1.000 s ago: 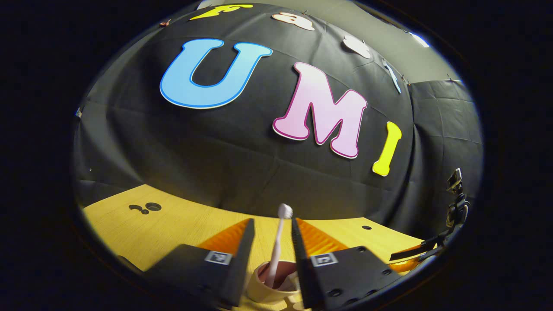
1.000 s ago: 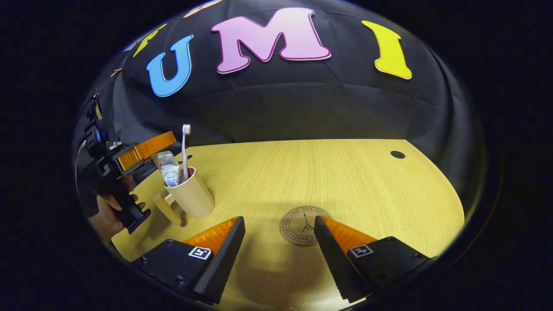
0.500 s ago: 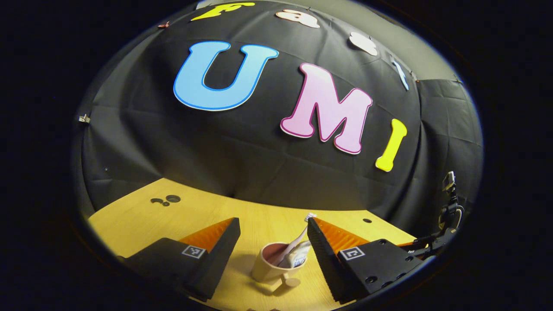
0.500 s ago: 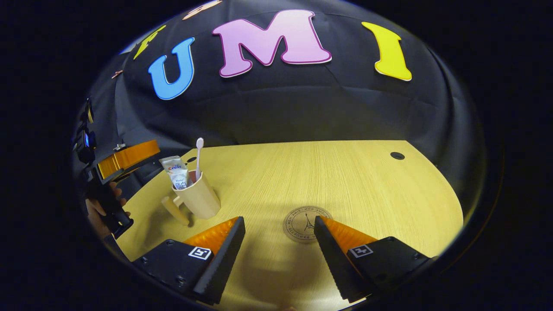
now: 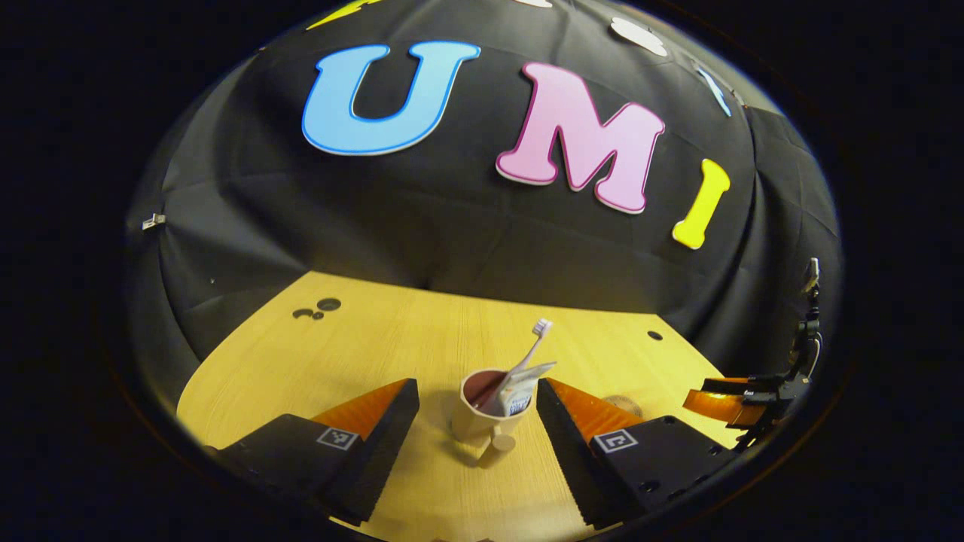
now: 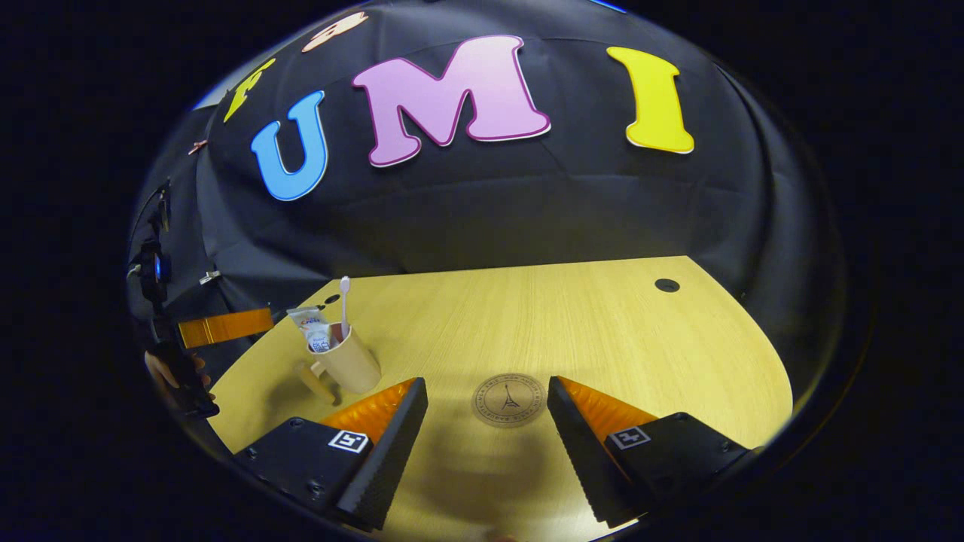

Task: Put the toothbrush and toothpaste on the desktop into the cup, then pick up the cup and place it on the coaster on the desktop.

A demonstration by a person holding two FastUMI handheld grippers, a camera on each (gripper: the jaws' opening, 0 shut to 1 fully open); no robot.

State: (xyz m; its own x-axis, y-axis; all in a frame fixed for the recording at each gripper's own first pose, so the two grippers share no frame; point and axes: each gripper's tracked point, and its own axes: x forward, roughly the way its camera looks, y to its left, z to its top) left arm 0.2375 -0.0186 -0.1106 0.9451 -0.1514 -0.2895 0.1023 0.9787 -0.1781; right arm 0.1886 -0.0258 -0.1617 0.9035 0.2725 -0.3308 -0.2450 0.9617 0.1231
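Left gripper view: cup (image 5: 476, 412) with toothbrush (image 5: 532, 345) and toothpaste (image 5: 521, 386) stands on desk (image 5: 361, 346) just ahead of left tongs (image 5: 477, 438), wide open, empty. Right tongs (image 6: 488, 440) also gape empty near coaster (image 6: 509, 400).

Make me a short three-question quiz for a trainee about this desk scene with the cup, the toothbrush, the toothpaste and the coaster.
1. True or false: the white toothbrush and the white toothpaste tube are both inside the beige handled cup.
2. Multiple choice: the round brown coaster is (a) under the cup, (b) bare, apart from the cup, (c) held by a gripper.
3. Fill in: the left gripper and the right gripper are both ____.

Key
1. True; both stick out of its rim.
2. b; the coaster lies on the light wooden desktop between the right gripper's fingers, with the cup off to one side.
3. Open; neither grips anything.
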